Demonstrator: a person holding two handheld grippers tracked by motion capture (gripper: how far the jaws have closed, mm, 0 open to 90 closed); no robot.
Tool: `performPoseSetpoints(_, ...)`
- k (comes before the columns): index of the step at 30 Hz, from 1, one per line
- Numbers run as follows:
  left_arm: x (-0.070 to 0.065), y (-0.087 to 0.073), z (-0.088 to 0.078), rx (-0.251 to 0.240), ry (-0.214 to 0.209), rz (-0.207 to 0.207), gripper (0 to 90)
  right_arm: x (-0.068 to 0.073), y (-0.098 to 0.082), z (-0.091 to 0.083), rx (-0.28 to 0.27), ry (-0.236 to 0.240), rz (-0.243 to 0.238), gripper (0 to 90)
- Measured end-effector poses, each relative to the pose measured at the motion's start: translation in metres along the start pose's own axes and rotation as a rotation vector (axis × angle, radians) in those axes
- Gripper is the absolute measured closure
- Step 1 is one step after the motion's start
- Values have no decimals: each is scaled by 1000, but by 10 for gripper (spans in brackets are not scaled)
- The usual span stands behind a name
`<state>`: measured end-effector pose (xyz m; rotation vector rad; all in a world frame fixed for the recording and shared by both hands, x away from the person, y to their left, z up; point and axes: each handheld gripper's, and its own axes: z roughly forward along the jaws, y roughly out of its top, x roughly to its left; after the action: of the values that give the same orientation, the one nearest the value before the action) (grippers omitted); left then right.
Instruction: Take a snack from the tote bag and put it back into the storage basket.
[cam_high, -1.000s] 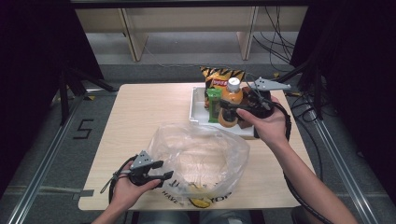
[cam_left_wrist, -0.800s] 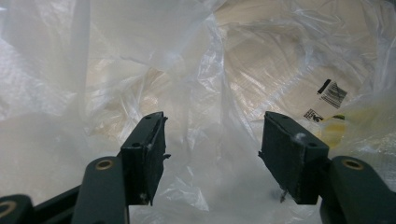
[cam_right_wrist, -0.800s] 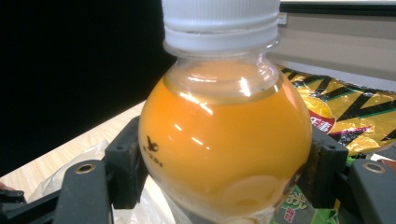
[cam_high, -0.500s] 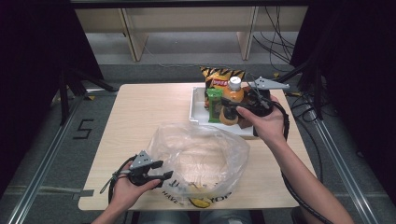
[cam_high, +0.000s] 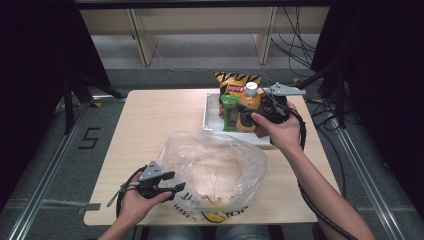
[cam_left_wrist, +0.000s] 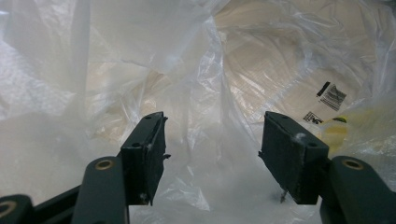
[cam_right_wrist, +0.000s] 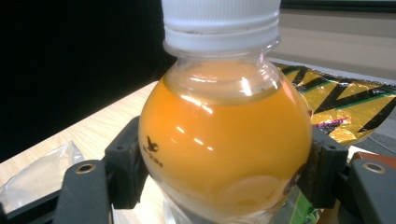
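Right gripper view: right gripper (cam_right_wrist: 224, 172) is clamping a round clear plastic bottle of orange juice (cam_right_wrist: 224, 154). Left gripper (cam_left_wrist: 212, 149) is gaping wide, crinkled clear plastic bag (cam_left_wrist: 196, 70) ahead of it.

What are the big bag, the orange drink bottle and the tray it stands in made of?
The bag looks like thin clear plastic film: it crinkles, shines, and the table shows through it. The bottle seems to be clear glossy plastic with a white ribbed cap, the orange drink visible inside. The tray looks white and smooth, probably plastic, though that is hard to tell.
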<state>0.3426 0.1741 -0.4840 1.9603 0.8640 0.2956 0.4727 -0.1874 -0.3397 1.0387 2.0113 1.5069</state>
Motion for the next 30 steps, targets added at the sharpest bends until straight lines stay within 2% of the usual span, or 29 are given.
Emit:
performPoseSetpoints(1, 0, 0, 0, 1, 7, 2, 394, -2, 0, 1, -4, -5, -9, 313)
performPoseSetpoints(2, -2, 0, 1, 4, 6, -16, 395, -3, 0, 3, -12, -12, -18, 313)
performPoseSetpoints(3, -2, 0, 1, -1, 4, -10, 394, -3, -1, 3, -12, -24, -22, 313)
performPoseSetpoints(4, -1, 0, 1, 6, 3, -10, 394, -3, 0, 4, 0, -19, -2, 313)
performPoseSetpoints(6, -1, -1, 3, -4, -3, 0, 394, -4, -1, 6, -5, -32, -7, 313)
performPoseSetpoints(7, -1, 0, 2, 11, 2, 0, 394, -4, -2, 7, 2, -37, 11, 313)
performPoseSetpoints(8, -1, 0, 2, 0, -6, 2, 394, -5, -2, 7, 2, -41, 4, 313)
performPoseSetpoints(12, -2, 0, 0, 14, 0, -1, 394, -7, -5, 11, 2, -54, -9, 313)
performPoseSetpoints(13, -2, -1, 0, 13, -2, 1, 394, -6, -5, 11, 8, -59, 8, 313)
performPoseSetpoints(16, -2, -1, -1, 12, -8, 4, 394, -7, -8, 13, -4, -69, -2, 313)
performPoseSetpoints(17, -2, -1, -1, 12, -8, 4, 394, -7, -8, 13, 10, -67, -1, 313)
performPoseSetpoints(18, -3, -1, 0, 12, -5, -11, 394, -7, -9, 14, 12, -60, 9, 313)
performPoseSetpoints(20, -2, -2, -1, 19, -12, -14, 394, -7, -10, 16, 13, -76, 20, 312)
performPoseSetpoints(21, -3, -2, -1, 18, -11, -15, 394, -9, -11, 17, 14, -67, 5, 313)
performPoseSetpoints(22, -3, -2, 0, 3, -5, -12, 394, -10, -11, 18, 7, -81, 5, 313)
performPoseSetpoints(23, -2, -1, 0, 5, -4, 5, 395, -10, -11, 19, 15, -77, 18, 313)
performPoseSetpoints(25, -3, -2, 0, 0, -6, -14, 394, -10, -13, 20, 18, -78, 33, 312)
performPoseSetpoints(27, -3, -2, 0, 11, -12, -15, 395, -12, -14, 22, 21, -85, 25, 312)
performPoseSetpoints(29, -2, -2, 0, -5, -5, 7, 395, -14, -15, 24, 26, -91, 19, 313)
performPoseSetpoints(30, -2, -2, -1, 2, -5, 8, 394, -13, -15, 24, 47, -95, 43, 312)
